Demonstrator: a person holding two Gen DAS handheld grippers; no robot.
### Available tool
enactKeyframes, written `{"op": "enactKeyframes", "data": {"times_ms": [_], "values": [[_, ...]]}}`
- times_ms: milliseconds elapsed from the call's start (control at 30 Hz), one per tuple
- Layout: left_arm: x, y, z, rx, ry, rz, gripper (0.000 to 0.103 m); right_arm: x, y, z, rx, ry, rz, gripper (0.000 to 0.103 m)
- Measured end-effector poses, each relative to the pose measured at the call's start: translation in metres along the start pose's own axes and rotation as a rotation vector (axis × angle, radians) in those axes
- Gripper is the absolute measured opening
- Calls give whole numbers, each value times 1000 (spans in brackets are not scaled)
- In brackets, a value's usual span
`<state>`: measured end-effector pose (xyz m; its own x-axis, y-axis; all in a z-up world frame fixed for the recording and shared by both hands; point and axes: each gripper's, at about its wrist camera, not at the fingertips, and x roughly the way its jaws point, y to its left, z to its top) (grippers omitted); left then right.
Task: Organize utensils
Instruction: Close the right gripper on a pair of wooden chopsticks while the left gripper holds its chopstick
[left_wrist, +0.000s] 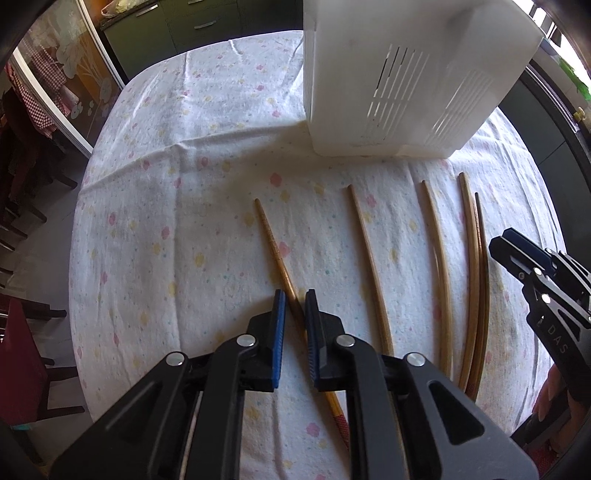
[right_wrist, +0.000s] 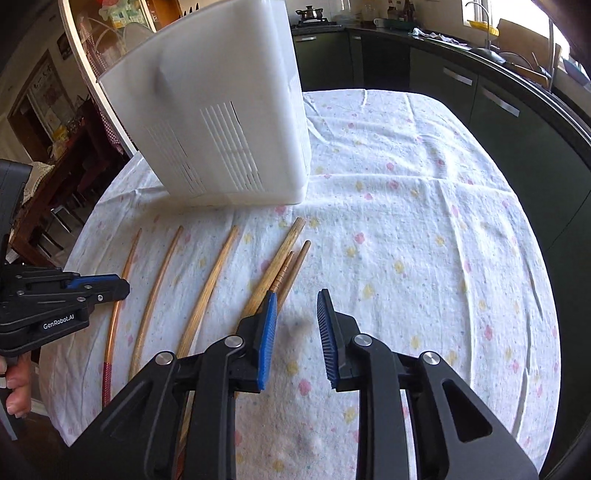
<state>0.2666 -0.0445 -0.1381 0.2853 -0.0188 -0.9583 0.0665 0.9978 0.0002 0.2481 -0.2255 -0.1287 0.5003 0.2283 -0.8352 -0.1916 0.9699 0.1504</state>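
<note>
Careful: your left gripper (left_wrist: 294, 301) is narrowed around the leftmost chopstick (left_wrist: 275, 254) lying on the tablecloth (left_wrist: 155, 206), and a tip-heavy pinch could let it swivel or slip, while your right gripper (right_wrist: 297, 301) hangs wide and empty.

Chopsticks (right_wrist: 210, 288): 6 on the cloth in right wrist view; only 5 made out in left wrist view, the far-right ones lie too close tog. to split.
Single sticks, apart: 3, counted from the left in right wrist view.
Sticks bunched tog.: 3, at the right end of the row.
Sticks w/ red patterned end (right_wrist: 107, 376): 1 seen; other ends hidden.
White slotted bin (right_wrist: 221, 122): 1.
Slot panels on bin's near side: 2.
Floral tablecloth (right_wrist: 424, 221): 1.
Grippers: 2, i.e. left gripper (left_wrist: 295, 299) + right gripper (right_wrist: 297, 299).
Fingers per gripper: 2.
Blue pads (right_wrist: 267, 332): 4 total.
</note>
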Motion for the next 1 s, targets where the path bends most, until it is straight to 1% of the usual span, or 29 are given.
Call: {"op": "enactKeyframes", "data": {"times_ms": [167,300,367,533,667,733,833,1000], "values": [[0,2,0,4,-1,-6,11,5,5,3,-34,11,-70,23],[0,2,1,6,-2,-4,11,10,11,4,-62,19,-80,25],[0,1,1,5,-3,-3,11,12,14,4,-61,18,-67,25],[-1,2,-1,8,-7,-11,11,13,17,7,-36,-17,-53,25],[-1,2,0,10,-5,-10,11,13,19,6,-47,5,-41,25],[0,2,0,9,-7,-11,11,13,21,5,-59,2,-55,25],[0,1,-1,12,-7,-11,11,12,25,4,-60,5,-37,25],[0,1,-2,13,-7,-12,11,15,33,1,-82,17,-61,25]]}}
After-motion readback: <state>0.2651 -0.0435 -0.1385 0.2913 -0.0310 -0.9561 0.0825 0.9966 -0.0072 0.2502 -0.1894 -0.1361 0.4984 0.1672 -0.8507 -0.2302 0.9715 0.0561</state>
